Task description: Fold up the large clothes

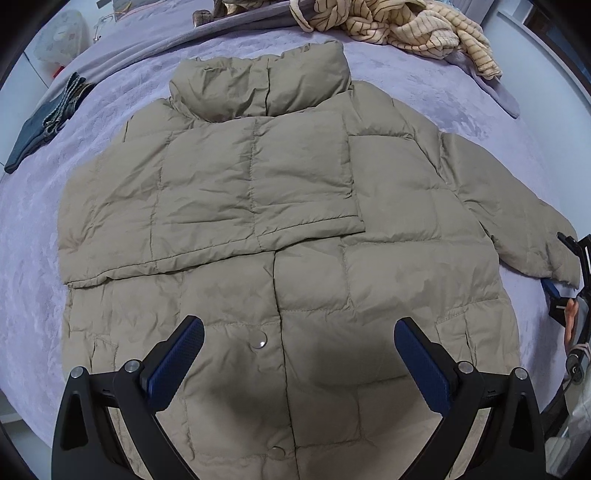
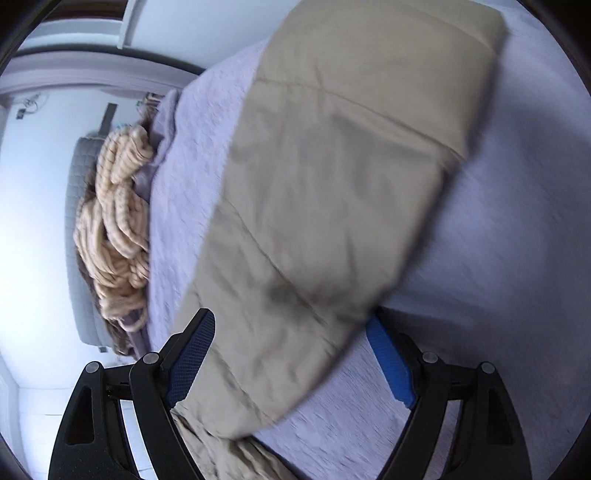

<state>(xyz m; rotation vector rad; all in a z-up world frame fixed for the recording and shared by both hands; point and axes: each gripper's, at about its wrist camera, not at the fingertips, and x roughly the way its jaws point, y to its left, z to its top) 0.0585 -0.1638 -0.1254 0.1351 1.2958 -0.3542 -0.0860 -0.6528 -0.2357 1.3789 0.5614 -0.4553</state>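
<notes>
A khaki puffer jacket (image 1: pixel 280 229) lies flat, front up, on a lilac bedspread (image 1: pixel 92 122). Its left sleeve (image 1: pixel 236 192) is folded across the chest. Its right sleeve (image 1: pixel 517 214) lies spread out to the right. My left gripper (image 1: pixel 299 347) is open and empty, hovering above the jacket's lower front by the snap buttons. My right gripper (image 2: pixel 291 354) is open, its fingers on either side of the right sleeve's cuff end (image 2: pixel 314 221); it also shows in the left wrist view (image 1: pixel 569 273) at the sleeve's end. The right wrist view is blurred.
A cream striped garment (image 1: pixel 406 26) lies crumpled at the far end of the bed, also in the right wrist view (image 2: pixel 114 229). Dark jeans (image 1: pixel 48 118) lie at the bed's left edge. A grey headboard (image 2: pixel 74 221) and white walls lie beyond.
</notes>
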